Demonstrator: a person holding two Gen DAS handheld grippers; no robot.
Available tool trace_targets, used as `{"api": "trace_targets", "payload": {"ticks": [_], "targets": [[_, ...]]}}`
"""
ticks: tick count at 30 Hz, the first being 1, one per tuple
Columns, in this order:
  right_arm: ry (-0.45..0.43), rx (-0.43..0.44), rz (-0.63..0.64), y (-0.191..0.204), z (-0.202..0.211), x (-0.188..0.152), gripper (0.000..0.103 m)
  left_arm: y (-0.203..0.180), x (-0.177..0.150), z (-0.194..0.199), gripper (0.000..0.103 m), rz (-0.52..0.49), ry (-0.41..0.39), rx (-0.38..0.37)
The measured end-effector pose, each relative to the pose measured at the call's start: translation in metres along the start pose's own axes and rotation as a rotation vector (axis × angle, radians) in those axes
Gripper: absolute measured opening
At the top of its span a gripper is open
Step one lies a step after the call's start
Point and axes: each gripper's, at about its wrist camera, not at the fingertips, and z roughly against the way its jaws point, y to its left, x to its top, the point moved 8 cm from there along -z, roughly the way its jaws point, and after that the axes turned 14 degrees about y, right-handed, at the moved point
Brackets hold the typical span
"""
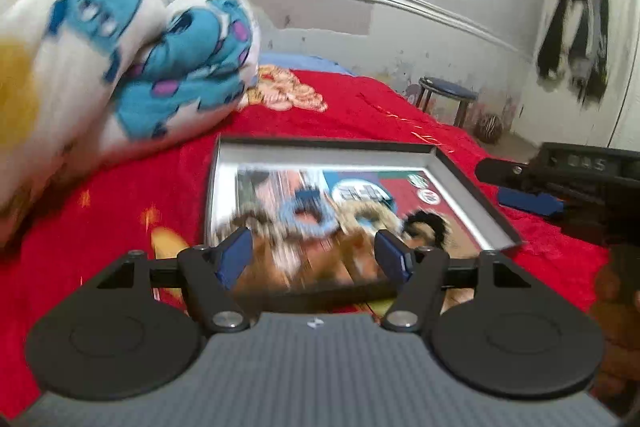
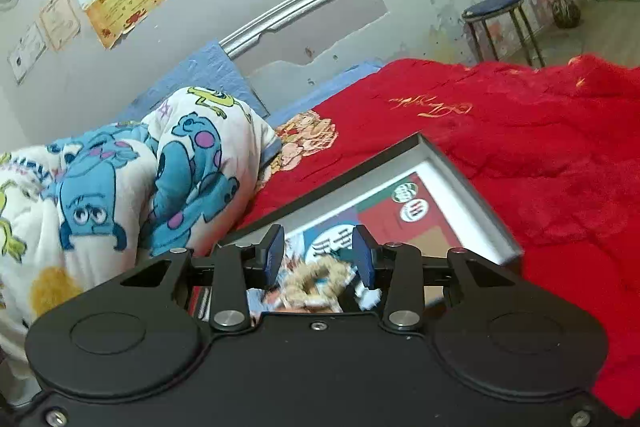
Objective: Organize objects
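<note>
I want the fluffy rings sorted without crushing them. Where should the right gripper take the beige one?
Grip the beige fluffy ring across one side of its loop, coming from above: it appears to lie flat in the tray, directly between the open right gripper fingers.

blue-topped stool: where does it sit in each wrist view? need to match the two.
Left wrist: the blue-topped stool is right of centre in the upper half, against the wall beyond the red blanket.
Right wrist: the stool is at the upper right, against the same wall.
Shared landmark: the striped ball on the floor, just right of the stool in both.
</note>
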Motion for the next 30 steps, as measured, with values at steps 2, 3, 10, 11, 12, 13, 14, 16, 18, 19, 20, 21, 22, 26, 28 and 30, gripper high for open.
{"api": "trace_targets", "payload": {"ticks": [2, 3, 10, 11, 12, 13, 14, 16, 18, 19, 20, 21, 22, 26, 28, 30], "targets": [[0.018, -0.010, 0.007, 0.003, 0.010, -0.001, 0.037, -0.002, -0.010, 0.010, 0.079, 0.014, 0.009, -0.006], [0.028, -0.015, 0.019, 0.005, 0.016, 0.000, 0.037, -0.004, -0.014, 0.015, 0.080, 0.015, 0.008, 0.001], [0.068, -0.169, 0.400, 0.032, 0.098, -0.024, 0.037, -0.008, -0.035, 0.054, 0.086, 0.049, 0.005, 0.069], [0.062, -0.184, 0.423, 0.030, 0.113, -0.030, 0.037, -0.008, -0.040, 0.062, 0.088, 0.065, -0.013, 0.068], [0.060, -0.192, 0.428, 0.025, 0.128, -0.038, 0.038, -0.008, -0.045, 0.069, 0.089, 0.081, -0.023, 0.066], [0.052, -0.195, 0.408, 0.019, 0.143, -0.046, 0.038, -0.007, -0.050, 0.075, 0.089, 0.100, -0.022, 0.064], [0.037, -0.196, 0.370, 0.012, 0.156, -0.054, 0.040, -0.006, -0.055, 0.078, 0.089, 0.124, -0.017, 0.059], [0.013, -0.206, 0.281, -0.003, 0.176, -0.066, 0.041, -0.006, -0.069, 0.083, 0.092, 0.169, -0.009, 0.033], [0.008, -0.199, 0.235, -0.009, 0.188, -0.074, 0.041, -0.006, -0.085, 0.082, 0.096, 0.194, 0.019, 0.029], [0.003, -0.178, 0.222, -0.009, 0.194, -0.076, 0.041, -0.007, -0.089, 0.081, 0.096, 0.195, 0.032, 0.034], [-0.004, -0.149, 0.215, -0.006, 0.198, -0.077, 0.044, -0.009, -0.091, 0.081, 0.096, 0.191, 0.039, 0.037], [-0.007, -0.127, 0.215, -0.005, 0.200, -0.077, 0.049, -0.011, -0.092, 0.082, 0.096, 0.182, 0.039, 0.042], [-0.010, -0.113, 0.220, -0.002, 0.200, -0.078, 0.052, -0.013, -0.093, 0.084, 0.096, 0.166, 0.040, 0.050], [-0.007, -0.138, 0.226, 0.002, 0.197, -0.087, 0.059, -0.028, -0.097, 0.095, 0.103, 0.088, 0.018, 0.038], [-0.006, -0.155, 0.243, 0.005, 0.191, -0.092, 0.072, -0.037, -0.098, 0.099, 0.103, 0.042, -0.002, 0.037], [-0.008, -0.161, 0.249, 0.008, 0.185, -0.095, 0.089, -0.047, -0.096, 0.102, 0.103, 0.004, -0.025, 0.050]]}}
